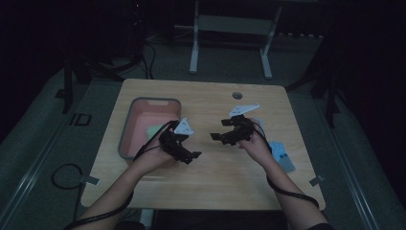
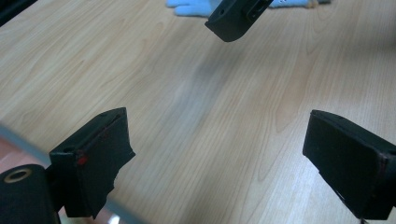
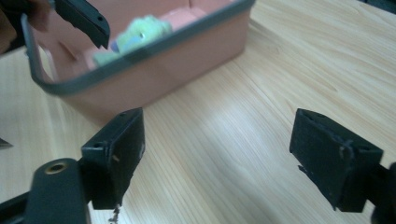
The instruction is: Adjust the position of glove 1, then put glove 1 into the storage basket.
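Over the middle of the wooden table [image 1: 215, 182] my two grippers face each other a short way apart. My left gripper [image 1: 190, 157] stands open just right of the pink bin [image 1: 155, 99]; in the left gripper view its jaws [image 2: 217, 126] stand wide apart over bare wood. My right gripper [image 1: 220, 139] is open too, and its jaws [image 3: 219, 123] hold nothing. They point toward the pink bin [image 3: 187, 51], where a pale green cloth [image 3: 140, 32] lies. The same green cloth [image 1: 154, 130] lies on the bin floor in the high view.
Light blue cloth pieces [image 1: 282, 155] lie near the table's right edge, behind my right hand, and a blue cloth [image 2: 191, 7] lies past the right gripper's jaw tip [image 2: 236, 18]. A round grey grommet [image 1: 237, 95] sits at the table's far side.
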Demonstrator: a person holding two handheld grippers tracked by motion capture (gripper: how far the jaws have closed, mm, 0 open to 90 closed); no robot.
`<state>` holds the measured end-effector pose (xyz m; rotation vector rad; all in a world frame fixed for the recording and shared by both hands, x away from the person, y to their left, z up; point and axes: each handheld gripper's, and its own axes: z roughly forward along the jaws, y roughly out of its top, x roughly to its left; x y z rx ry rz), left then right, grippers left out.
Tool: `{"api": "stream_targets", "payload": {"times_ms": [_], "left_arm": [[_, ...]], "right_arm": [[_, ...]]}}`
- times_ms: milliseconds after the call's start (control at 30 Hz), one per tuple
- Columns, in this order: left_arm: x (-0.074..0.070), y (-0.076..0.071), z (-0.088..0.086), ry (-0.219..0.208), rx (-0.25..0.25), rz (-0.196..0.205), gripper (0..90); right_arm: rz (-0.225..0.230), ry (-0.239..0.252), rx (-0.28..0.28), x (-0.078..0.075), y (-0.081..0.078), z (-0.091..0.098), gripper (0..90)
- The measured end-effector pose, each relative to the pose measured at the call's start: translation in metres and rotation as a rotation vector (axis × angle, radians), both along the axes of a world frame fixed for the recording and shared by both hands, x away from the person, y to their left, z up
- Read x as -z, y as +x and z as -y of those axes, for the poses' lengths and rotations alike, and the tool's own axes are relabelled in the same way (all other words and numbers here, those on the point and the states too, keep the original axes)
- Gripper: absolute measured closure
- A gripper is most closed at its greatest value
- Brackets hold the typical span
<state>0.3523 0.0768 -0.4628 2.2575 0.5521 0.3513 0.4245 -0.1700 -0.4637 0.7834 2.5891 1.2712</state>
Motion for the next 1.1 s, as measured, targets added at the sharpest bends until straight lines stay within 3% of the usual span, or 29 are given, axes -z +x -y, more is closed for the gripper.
{"api": "stream_targets", "payload": {"times_ms": [100,233,367,500,567,833,1100], "left_arm": [[0.004,-0.004,0.008,-0.008,0.016,0.006,8.1],[0.011,-0.011,0.020,-0.009,0.038,0.032,8.1],[0.018,-0.018,0.029,-0.028,0.050,0.032,8.1],[0.028,-0.022,0.037,-0.018,0.091,0.027,8.1],[0.033,-0.022,0.040,-0.013,0.112,0.004,8.1],[0.058,-0.031,0.050,-0.053,0.137,-0.027,8.1],[0.078,-0.037,0.052,-0.082,0.095,-0.014,8.1]], "right_arm": [[0.001,-0.036,-0.002,0.004,-0.005,0.009,15.3],[-0.052,-0.063,0.008,0.008,-0.009,0.017,15.5],[-0.070,-0.038,0.045,0.016,-0.017,0.036,13.4],[-0.072,-0.008,0.070,0.022,-0.022,0.051,13.0],[-0.054,-0.031,0.083,0.025,-0.023,0.058,15.2],[-0.011,-0.046,0.155,0.031,-0.024,0.088,28.1],[0.029,-0.068,0.238,0.031,-0.018,0.122,38.1]]}}
